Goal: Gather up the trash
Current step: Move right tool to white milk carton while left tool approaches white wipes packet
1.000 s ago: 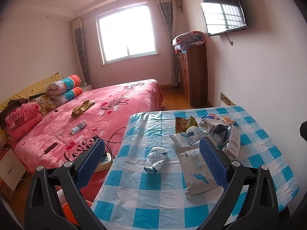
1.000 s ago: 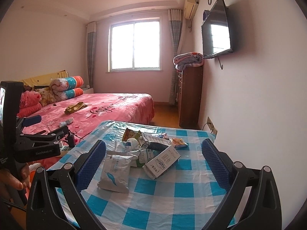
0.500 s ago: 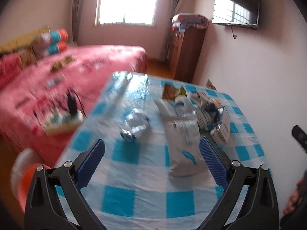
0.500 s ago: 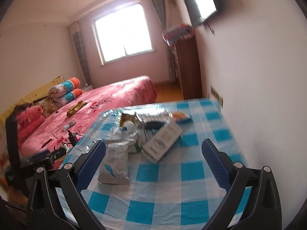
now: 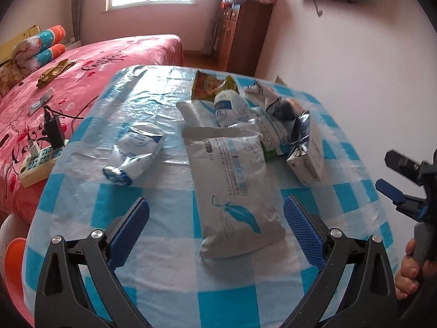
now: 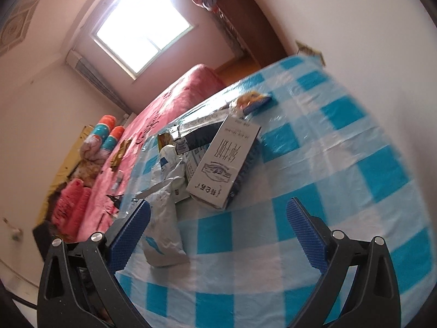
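Trash lies on a table with a blue-and-white checked cloth (image 5: 164, 287). A large white wipes pack with a blue feather (image 5: 232, 191) lies just ahead of my open left gripper (image 5: 217, 227), between the lines of its fingers. A crumpled white-and-blue wrapper (image 5: 133, 153) lies to its left. Behind are a plastic bottle (image 5: 228, 106), a yellow snack bag (image 5: 207, 87) and a white carton (image 5: 306, 161). My right gripper (image 6: 218, 232) is open and empty, tilted, with the white carton (image 6: 226, 164) ahead and the wipes pack (image 6: 164, 235) by its left finger.
A pink bed (image 5: 82, 63) stands left of the table, with a power strip (image 5: 38, 161) on its edge. A brown dresser (image 5: 243, 30) and a wall lie beyond. An orange object (image 5: 13, 262) sits low at the left. A person's hand (image 5: 409, 268) holds the right gripper's handle.
Both grippers have dropped closer to the table and tilted down. The left one now sits over the wipes pack; the right view has rolled sideways. Both stay open.
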